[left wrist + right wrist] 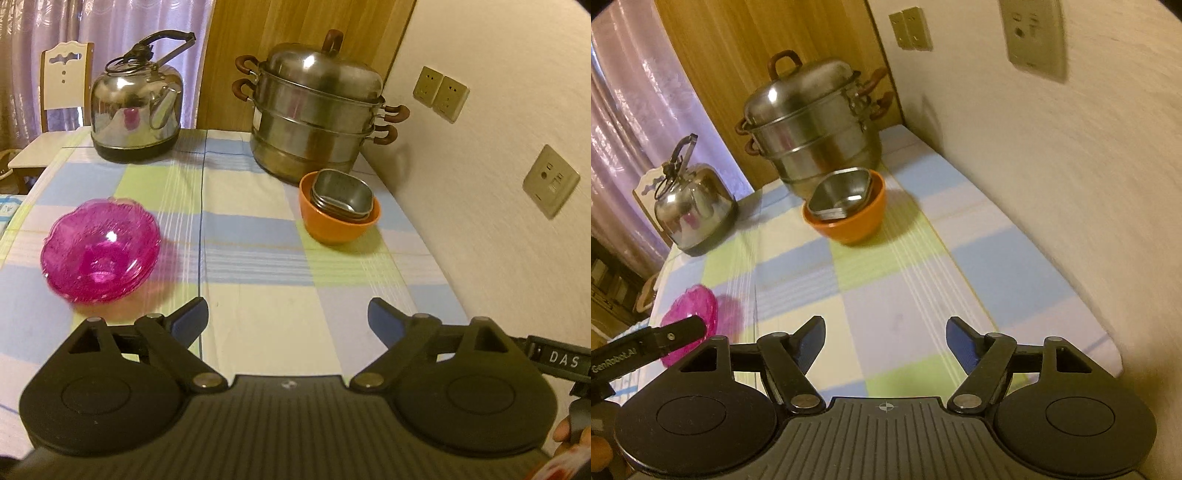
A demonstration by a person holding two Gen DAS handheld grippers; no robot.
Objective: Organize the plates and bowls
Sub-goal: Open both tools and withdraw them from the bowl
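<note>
A stack of pink translucent scalloped bowls (100, 251) sits on the checked tablecloth at the left; it also shows in the right wrist view (690, 314). An orange bowl (338, 221) holds nested square steel dishes (343, 195) near the wall; both show in the right wrist view, the orange bowl (849, 218) and the steel dishes (840, 195). My left gripper (288, 317) is open and empty, above the cloth to the right of the pink bowls. My right gripper (885, 338) is open and empty, well short of the orange bowl.
A steel steamer pot (317, 110) and a steel kettle (136, 103) stand at the back of the table (258, 258). The wall with sockets (550, 181) runs along the right edge. A chair (62, 85) stands beyond the far left corner.
</note>
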